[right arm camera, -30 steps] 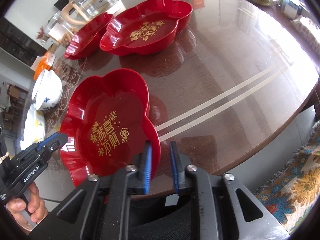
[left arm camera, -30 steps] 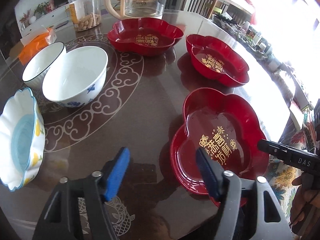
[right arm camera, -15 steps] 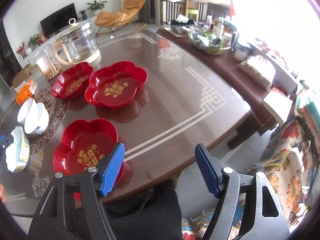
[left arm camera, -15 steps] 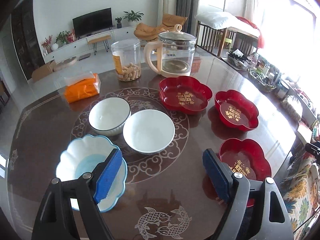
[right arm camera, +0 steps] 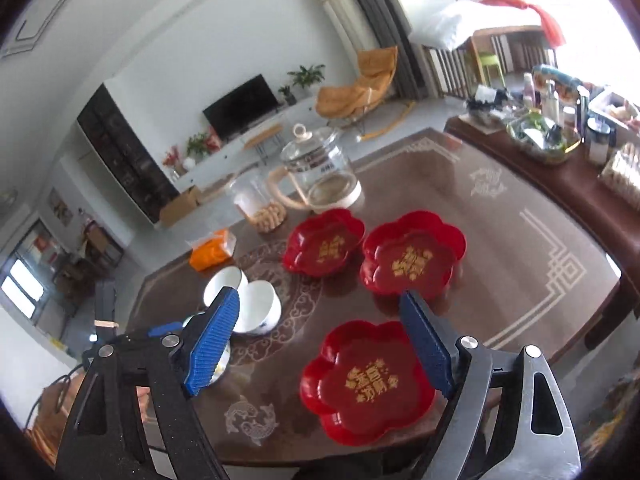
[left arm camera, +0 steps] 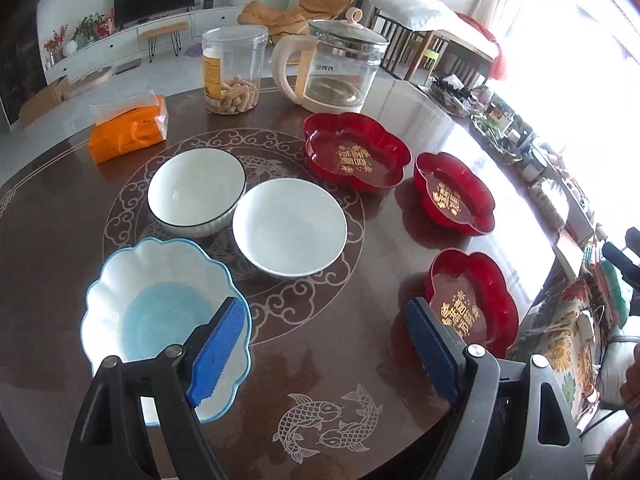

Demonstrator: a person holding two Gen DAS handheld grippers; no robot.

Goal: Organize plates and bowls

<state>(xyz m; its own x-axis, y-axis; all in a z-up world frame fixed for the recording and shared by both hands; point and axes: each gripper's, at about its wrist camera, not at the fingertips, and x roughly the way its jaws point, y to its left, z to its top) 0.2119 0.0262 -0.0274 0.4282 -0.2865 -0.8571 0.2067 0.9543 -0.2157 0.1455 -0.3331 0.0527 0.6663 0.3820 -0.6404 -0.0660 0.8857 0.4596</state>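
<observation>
Here the right hand-held gripper (right arm camera: 320, 344) hangs above the near edge of the worktop (right arm camera: 520, 248), its jaws opening with nothing between them, and the left hand-held gripper (left arm camera: 320, 348) hovers released over the same edge, also empty. Three red plates lie apart: the near red plate (right arm camera: 366, 378) sits at the near edge, directly below and just ahead of the right hand-held gripper, while the middle red plate (right arm camera: 412, 258) and the far red plate (right arm camera: 322, 240) lie side by side towards the middle of the worktop, in front of the glass kettle (right arm camera: 316, 172). The scalloped blue bowl (left arm camera: 160, 312) sits under the left finger of the left hand-held gripper, with two white bowls (left arm camera: 288, 226) touching rim to rim beyond it. Judging by that layout, the right hand is nearer the plates and the left nearer the bowls. The plates are flower-shaped with no long axis, so any lobe of the rim would do for a pinch, likely straight down onto the nearest lobe.
</observation>
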